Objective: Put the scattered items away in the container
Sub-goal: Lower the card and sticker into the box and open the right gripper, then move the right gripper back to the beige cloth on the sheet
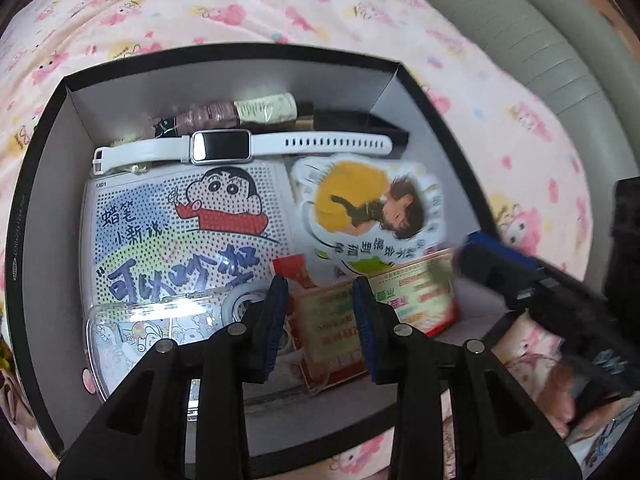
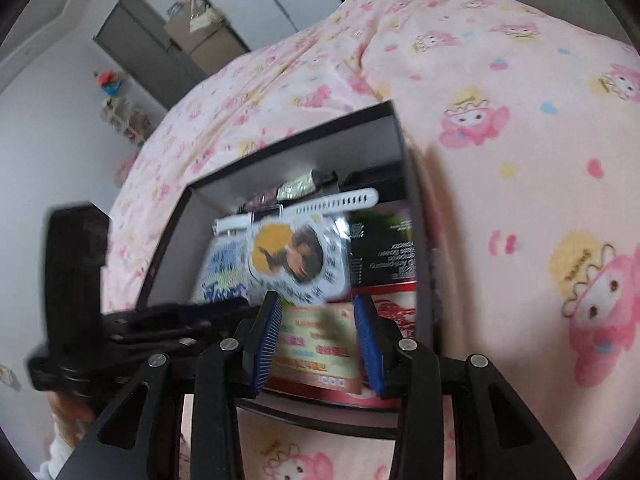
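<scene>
A black box with white inner walls [image 1: 120,92] sits on a pink bed sheet and holds several items. Among them are a white smartwatch [image 1: 220,146], a cartoon dotted pad [image 1: 160,220], a round character card [image 1: 360,204], a red and yellow packet [image 1: 416,296], a clear cartoon case [image 1: 132,340] and a tape roll [image 1: 240,300]. My left gripper [image 1: 320,284] hovers over the box's near end, open, with nothing between its blue pads. My right gripper [image 2: 316,296] hangs open above the packet [image 2: 316,344] at the box's [image 2: 280,140] near side, gripping nothing.
The pink cartoon sheet [image 1: 280,4] surrounds the box. A grey padded edge [image 1: 520,40] runs along the far right. The right tool's black body [image 1: 560,304] crosses the box's right corner. The left tool's body [image 2: 76,280] stands left of the box. A dark carton [image 2: 380,252] lies inside.
</scene>
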Demonstrator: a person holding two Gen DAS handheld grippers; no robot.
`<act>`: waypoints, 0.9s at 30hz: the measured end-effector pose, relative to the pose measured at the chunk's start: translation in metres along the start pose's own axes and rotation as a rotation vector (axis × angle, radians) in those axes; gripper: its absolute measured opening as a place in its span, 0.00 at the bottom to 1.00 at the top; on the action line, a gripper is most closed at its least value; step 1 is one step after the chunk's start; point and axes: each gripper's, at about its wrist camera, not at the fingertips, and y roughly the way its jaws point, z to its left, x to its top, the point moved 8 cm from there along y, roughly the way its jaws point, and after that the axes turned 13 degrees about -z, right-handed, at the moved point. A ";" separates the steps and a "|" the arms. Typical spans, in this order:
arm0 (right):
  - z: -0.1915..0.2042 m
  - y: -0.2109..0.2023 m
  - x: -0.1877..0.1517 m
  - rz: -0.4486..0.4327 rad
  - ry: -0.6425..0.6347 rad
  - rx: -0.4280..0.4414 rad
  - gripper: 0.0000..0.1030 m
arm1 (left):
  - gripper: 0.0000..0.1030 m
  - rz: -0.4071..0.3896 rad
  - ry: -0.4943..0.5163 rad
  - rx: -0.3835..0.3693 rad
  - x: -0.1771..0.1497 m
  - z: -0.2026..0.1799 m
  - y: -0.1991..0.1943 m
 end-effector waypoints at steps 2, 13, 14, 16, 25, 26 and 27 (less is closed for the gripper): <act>-0.003 -0.010 0.007 -0.042 0.014 0.006 0.33 | 0.31 -0.003 -0.008 0.018 0.000 0.003 0.000; -0.032 -0.015 0.021 -0.102 0.029 -0.141 0.33 | 0.31 0.022 -0.027 0.013 0.003 -0.013 0.024; -0.034 -0.014 0.019 -0.099 0.035 -0.151 0.33 | 0.32 0.029 -0.015 -0.009 0.001 -0.020 0.026; -0.040 -0.012 0.017 -0.093 0.051 -0.163 0.33 | 0.33 0.025 0.011 -0.038 0.000 -0.031 0.027; -0.044 -0.018 0.010 -0.117 0.045 -0.220 0.33 | 0.34 -0.081 -0.009 -0.009 0.003 -0.033 0.019; -0.044 -0.022 0.012 -0.131 0.029 -0.236 0.33 | 0.38 -0.155 0.003 0.044 0.005 -0.030 0.005; -0.045 -0.026 0.014 -0.145 0.016 -0.263 0.33 | 0.41 -0.200 0.014 0.075 0.003 -0.028 -0.005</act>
